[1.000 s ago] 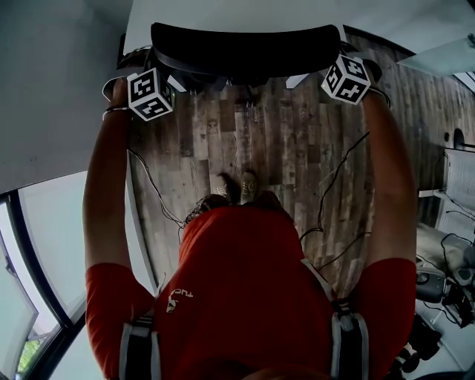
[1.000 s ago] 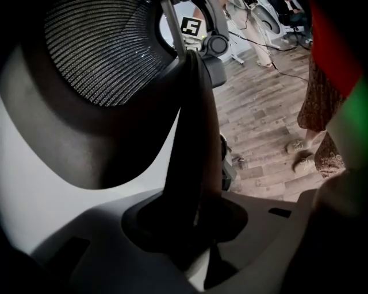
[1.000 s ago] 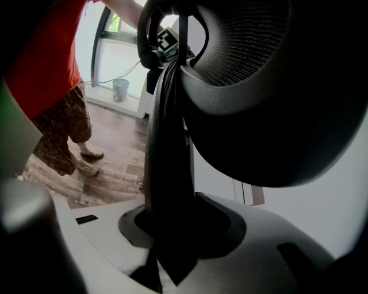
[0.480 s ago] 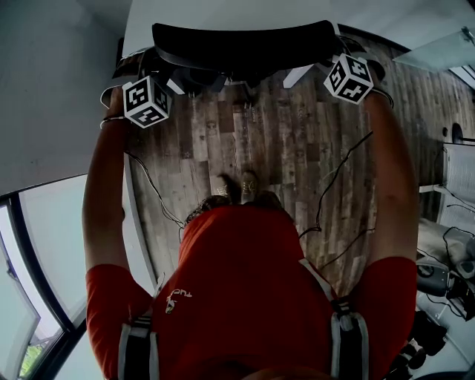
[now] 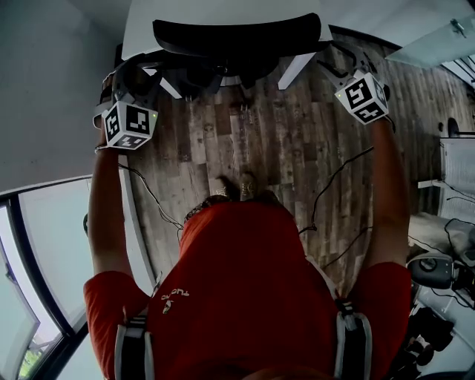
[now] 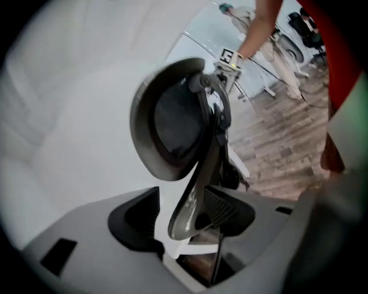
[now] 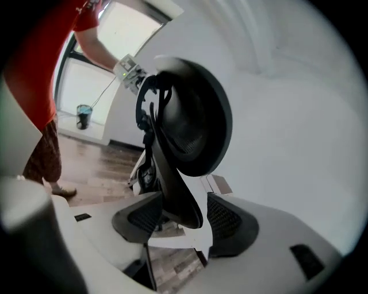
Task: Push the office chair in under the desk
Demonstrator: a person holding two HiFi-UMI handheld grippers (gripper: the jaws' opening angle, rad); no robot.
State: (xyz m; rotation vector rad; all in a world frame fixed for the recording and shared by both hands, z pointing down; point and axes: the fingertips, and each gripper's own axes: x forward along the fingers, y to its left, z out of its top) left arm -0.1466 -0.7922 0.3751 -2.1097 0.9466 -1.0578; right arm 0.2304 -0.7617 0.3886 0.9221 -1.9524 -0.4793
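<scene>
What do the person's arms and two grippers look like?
Short red sleeves over bare arms. Each gripper carries a white cube with black square markers and trails a thin black cable. Left claw and right claw: pale grey shells, black ribbed pads.

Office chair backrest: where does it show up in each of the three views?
Head view: the backrest is at top centre, a dark curved band against the white desk.
Left gripper view: centre, slightly left, a dark oval seen side-on.
Right gripper view: centre, upper half.
Shared landmark: the wood-plank floor, below the backrest in the head view, right of it in the left gripper view, left of it in the right gripper view.
</scene>
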